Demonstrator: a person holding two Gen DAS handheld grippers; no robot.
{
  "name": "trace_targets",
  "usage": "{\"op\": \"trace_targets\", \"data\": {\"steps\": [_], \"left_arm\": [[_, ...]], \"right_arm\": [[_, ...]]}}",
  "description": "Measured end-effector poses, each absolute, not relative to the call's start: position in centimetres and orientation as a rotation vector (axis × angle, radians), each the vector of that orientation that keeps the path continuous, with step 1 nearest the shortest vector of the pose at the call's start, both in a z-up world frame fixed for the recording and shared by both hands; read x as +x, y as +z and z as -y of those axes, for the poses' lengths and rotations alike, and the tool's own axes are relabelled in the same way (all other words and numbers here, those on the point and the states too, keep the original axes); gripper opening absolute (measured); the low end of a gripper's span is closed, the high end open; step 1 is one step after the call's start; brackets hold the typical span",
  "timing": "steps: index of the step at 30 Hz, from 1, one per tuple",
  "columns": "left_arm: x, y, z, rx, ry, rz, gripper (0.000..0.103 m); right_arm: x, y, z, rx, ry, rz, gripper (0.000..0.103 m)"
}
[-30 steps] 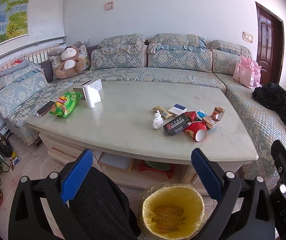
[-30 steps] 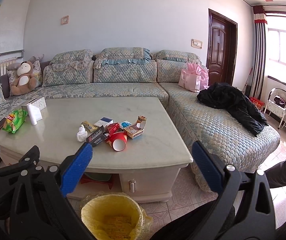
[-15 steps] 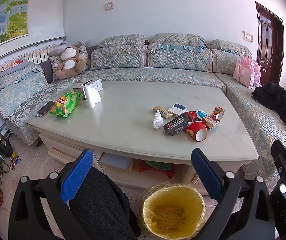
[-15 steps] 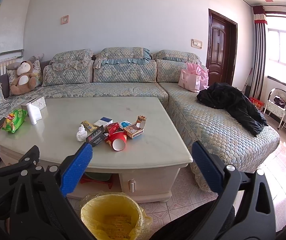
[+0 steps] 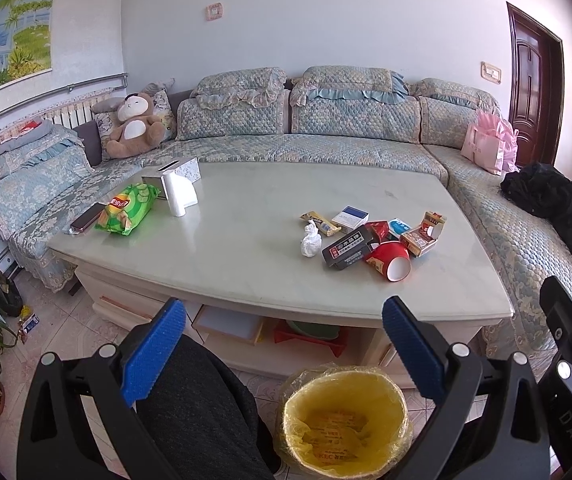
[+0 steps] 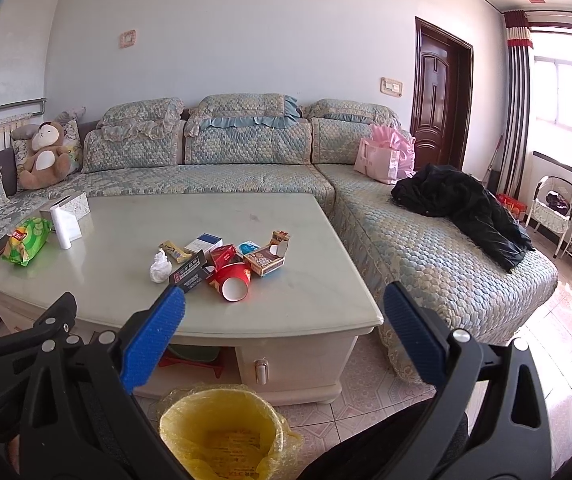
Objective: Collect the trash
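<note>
Now we hold the left gripper [image 5: 282, 344] and right gripper [image 6: 284, 326] spread wide, empty, above the yellow-lined round waste bin [image 5: 344, 416]. Crumpled white tissue [image 5: 311, 239], red paper cup [image 5: 390, 262] and small cartons lie clustered on the pale marble-topped coffee table [image 5: 246, 248].

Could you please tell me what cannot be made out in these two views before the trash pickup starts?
- Bin: contents unclear through the yellow liner; its base is cut off by the edge in both views.
- Shelf under the table: items there are shadowed, partly hidden by the left gripper.
- Small boxes: print too small to read.
- Phone: partly behind the chip bag.
</note>
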State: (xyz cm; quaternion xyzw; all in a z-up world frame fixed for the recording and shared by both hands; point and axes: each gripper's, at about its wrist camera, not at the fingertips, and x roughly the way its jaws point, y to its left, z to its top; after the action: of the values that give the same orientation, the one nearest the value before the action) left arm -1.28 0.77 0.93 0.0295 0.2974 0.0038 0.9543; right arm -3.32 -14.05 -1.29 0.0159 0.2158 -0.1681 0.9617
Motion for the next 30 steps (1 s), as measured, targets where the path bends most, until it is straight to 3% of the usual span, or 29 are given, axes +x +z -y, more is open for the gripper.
{"op": "trace_targets", "data": {"steps": [20,30], "left_arm": [[-0.3,0.8,-0.7,0.074,-0.001,-0.612,0.097],[7.4,0.7,-1.1,0.115,-0.095,-0.738,0.097]], "right_arm": [[-2.5,-1.4,14.5,0.043,-0.314,-0.454,0.097],[4.2,-2.6,18.6,0.031,-0.263,-0.546,0.097]]}}
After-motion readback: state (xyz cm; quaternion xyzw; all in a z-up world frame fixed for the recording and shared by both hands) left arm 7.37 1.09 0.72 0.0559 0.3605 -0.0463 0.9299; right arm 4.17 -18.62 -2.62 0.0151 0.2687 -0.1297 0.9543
